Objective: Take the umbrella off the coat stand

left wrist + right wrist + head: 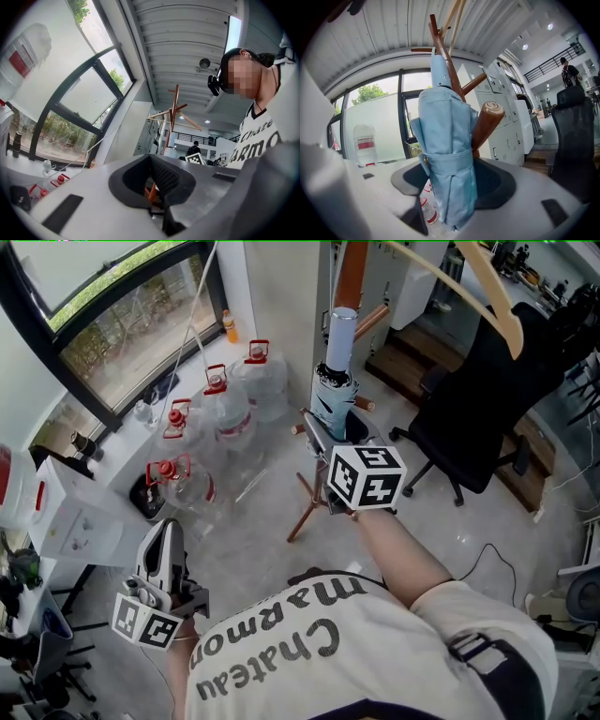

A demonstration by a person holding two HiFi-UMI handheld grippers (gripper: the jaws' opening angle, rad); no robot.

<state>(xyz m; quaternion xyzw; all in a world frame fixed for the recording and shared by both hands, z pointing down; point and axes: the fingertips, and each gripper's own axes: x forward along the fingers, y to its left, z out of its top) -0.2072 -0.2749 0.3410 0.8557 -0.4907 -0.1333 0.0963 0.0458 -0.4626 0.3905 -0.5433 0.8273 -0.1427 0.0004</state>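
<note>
A folded light-blue umbrella (pixel 333 395) hangs upright on the wooden coat stand (pixel 352 273), its white handle end uppermost. My right gripper (pixel 328 437) reaches in at its lower part. In the right gripper view the umbrella (pixel 447 154), wrapped by its strap, fills the gap of the right gripper (pixel 452 187), with a black pad against each side and a brown peg (pixel 487 123) of the stand just behind. My left gripper (pixel 167 545) hangs low at the left, away from the stand, holding nothing. The left gripper (pixel 152 187) has its pads nearly together.
Several large water bottles (pixel 234 413) with red caps stand on the floor left of the stand. A black office chair (pixel 478 418) is to its right. Wooden hangers (pixel 487 287) hang above. The stand's legs (pixel 305 512) splay over the tiled floor below my right gripper.
</note>
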